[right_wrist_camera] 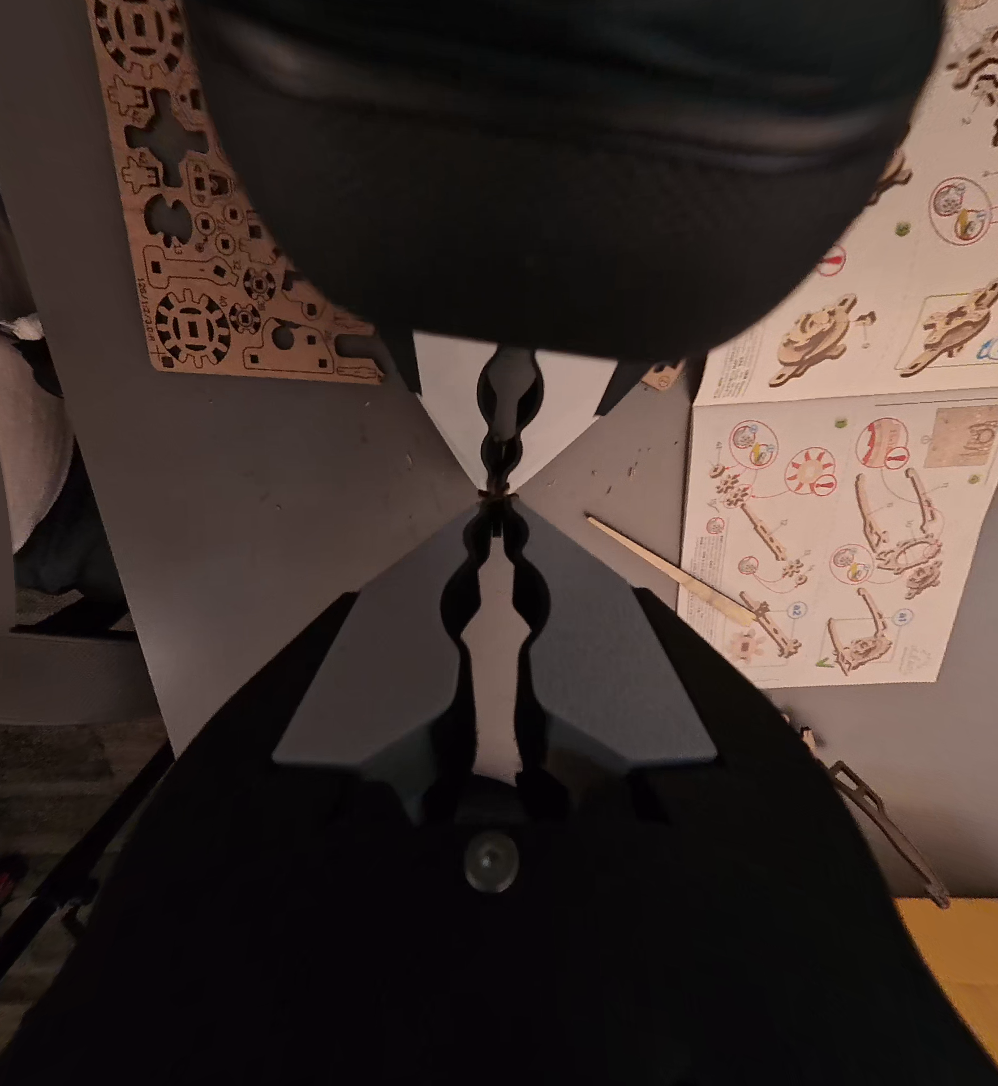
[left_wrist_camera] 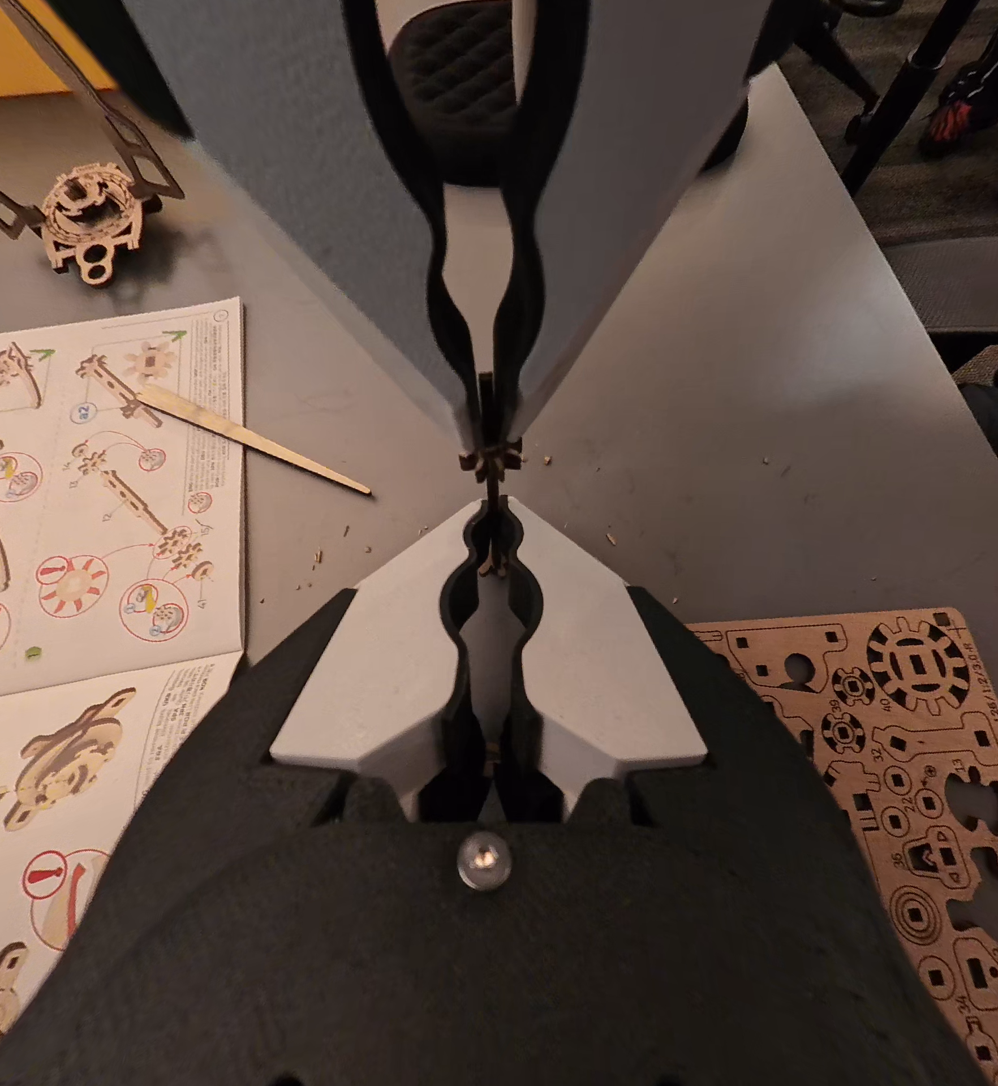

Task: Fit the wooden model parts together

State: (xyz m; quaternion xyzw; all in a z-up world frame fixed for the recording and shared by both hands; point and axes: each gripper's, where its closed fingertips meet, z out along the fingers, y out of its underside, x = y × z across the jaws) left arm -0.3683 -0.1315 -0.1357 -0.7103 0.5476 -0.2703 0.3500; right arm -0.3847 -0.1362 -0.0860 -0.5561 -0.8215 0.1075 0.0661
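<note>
Grey and matte, the tabletop (left_wrist_camera: 690,470) carries small wood crumbs near its middle. At far left in the left wrist view sits a partly built wooden model (left_wrist_camera: 88,226), round with dark struts, and below it an open instruction booklet (left_wrist_camera: 97,529) with coloured drawings and small print that I leave unread. One thin pale wooden stick (left_wrist_camera: 255,438) lies across the booklet's edge, pointing right. In the centre the two grippers meet tip to tip: the left gripper (left_wrist_camera: 489,508), grey with wavy black pads, is closed tight on a thin dark wooden strip (left_wrist_camera: 492,488), and the right gripper (left_wrist_camera: 488,435) coming from above is likewise pinched on a small toothed wooden gear (left_wrist_camera: 489,461) that sits on that strip. The right wrist view shows the same joint (right_wrist_camera: 492,496), dim and small. At right lies one flat laser-cut plywood sheet (left_wrist_camera: 873,764), tan, with numbered parts and several empty cut-outs.
</note>
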